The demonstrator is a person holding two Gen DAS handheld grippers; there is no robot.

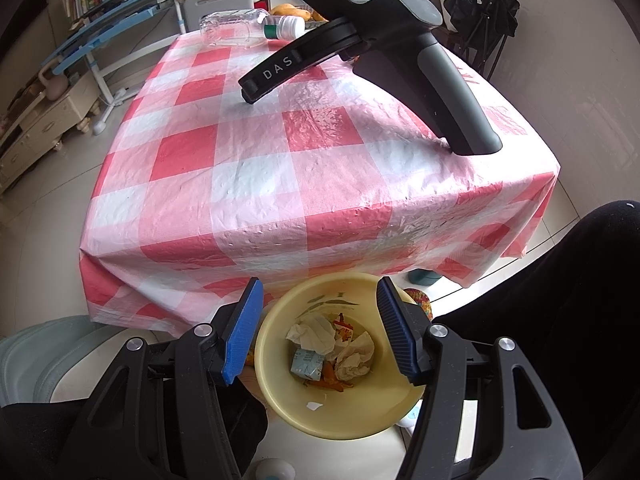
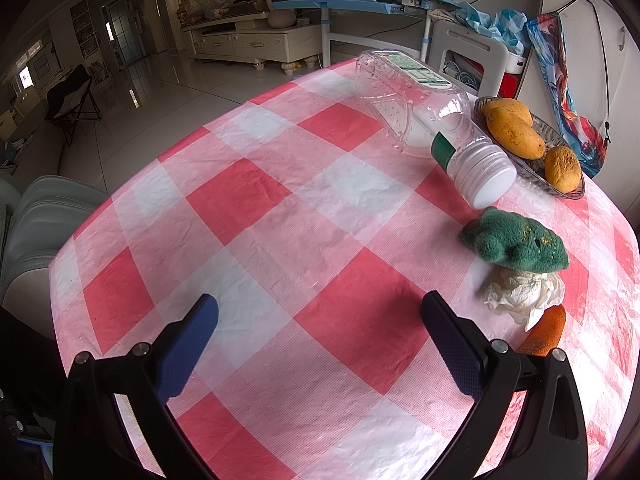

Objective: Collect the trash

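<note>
My left gripper (image 1: 320, 286) hangs open above a yellow bin (image 1: 280, 392) below the table's near edge. Nothing sits between its blue pads (image 1: 242, 336). The bin holds crumpled tissues (image 1: 316, 334), a wrapper and orange peel. My right gripper (image 2: 320, 302) stands open over the checked tablecloth (image 2: 280, 220), empty. From the left wrist view it (image 1: 260, 84) rests on the table with no hand on its handle. To its right lie a crumpled tissue (image 2: 524, 292), a piece of orange peel (image 2: 546, 334) and a green frog-shaped sponge (image 2: 516, 244). An empty clear bottle (image 2: 420, 112) lies on its side.
A glass dish (image 2: 568, 190) with mangoes (image 2: 514, 130) stands at the table's far right corner. A pale padded seat (image 2: 36, 220) sits left of the table. A dark sleeve (image 1: 240, 420) is beside the bin, and dark clothing (image 1: 560, 300) fills the right.
</note>
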